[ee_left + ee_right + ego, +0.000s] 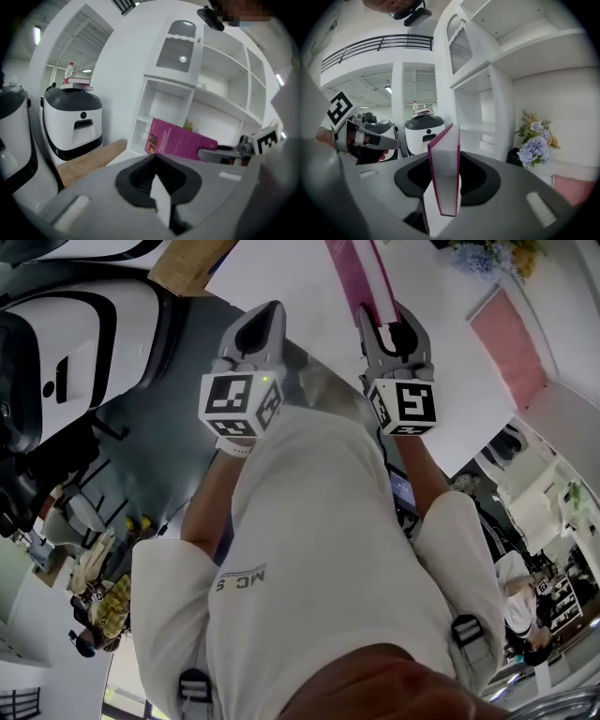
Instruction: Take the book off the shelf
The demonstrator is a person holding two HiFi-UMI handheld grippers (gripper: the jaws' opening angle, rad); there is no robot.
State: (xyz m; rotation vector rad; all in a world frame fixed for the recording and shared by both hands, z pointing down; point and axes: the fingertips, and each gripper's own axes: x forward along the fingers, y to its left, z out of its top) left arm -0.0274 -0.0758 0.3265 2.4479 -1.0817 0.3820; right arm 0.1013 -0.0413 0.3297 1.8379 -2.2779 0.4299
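Head view, upper middle of the frame: the person in a white short-sleeved shirt [319, 549] holds both grey hand-held grippers up side by side, each with its marker cube facing the camera. The right gripper [386, 324] is clamped on the thin magenta-covered book with white page edges [349, 277], which sticks out past the jaws toward the top edge of the frame. The left gripper [265, 320], just beside it on the left, carries nothing. In the right gripper view the book stands edge-on at the centre, upright between the two jaws, its lower end pinched by the pads and its magenta covers framing the pale pages. In the left gripper view that gripper's jaws are pressed together with nothing between them. Right of centre there, the book appears tilted, held clear in the air in front of the lower opening of the tall white shelf unit [225, 79]. A white-and-black rounded machine [77, 124] stands at the left of that frame, with a light wooden board [89, 161] lying below it. A bunch of blue and yellow flowers [536, 140] sits at the right of the right gripper view.
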